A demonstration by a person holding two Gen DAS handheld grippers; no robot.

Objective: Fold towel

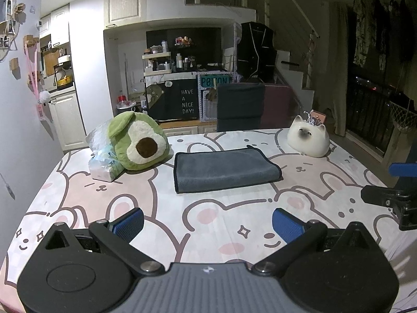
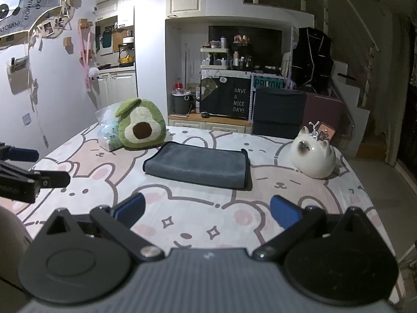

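At the far left of the table (image 1: 78, 198), which is covered with a pink and white bunny-print cloth, a clear plastic bag (image 1: 103, 156) lies against an avocado-shaped plush (image 1: 139, 142) that leans on it. Just to the right of the plush, near the middle of the table, the grey towel (image 1: 224, 170) lies flat, already folded into a neat rectangle with its dark edging showing along the sides; from the right wrist camera the same towel (image 2: 199, 165) sits between the avocado plush (image 2: 140, 127) and a white cat figurine (image 2: 312, 154). Farther right, the cat figurine (image 1: 308, 139) stands well apart from the towel, near the far right corner of the table. The left gripper (image 1: 207, 223) hangs over the near edge of the table with its blue-padded fingers (image 1: 129, 224) spread wide and nothing between them. The right gripper (image 2: 207, 210) hangs over the near edge too, its fingers (image 2: 285, 212) also spread wide and empty, short of the towel and not touching it.
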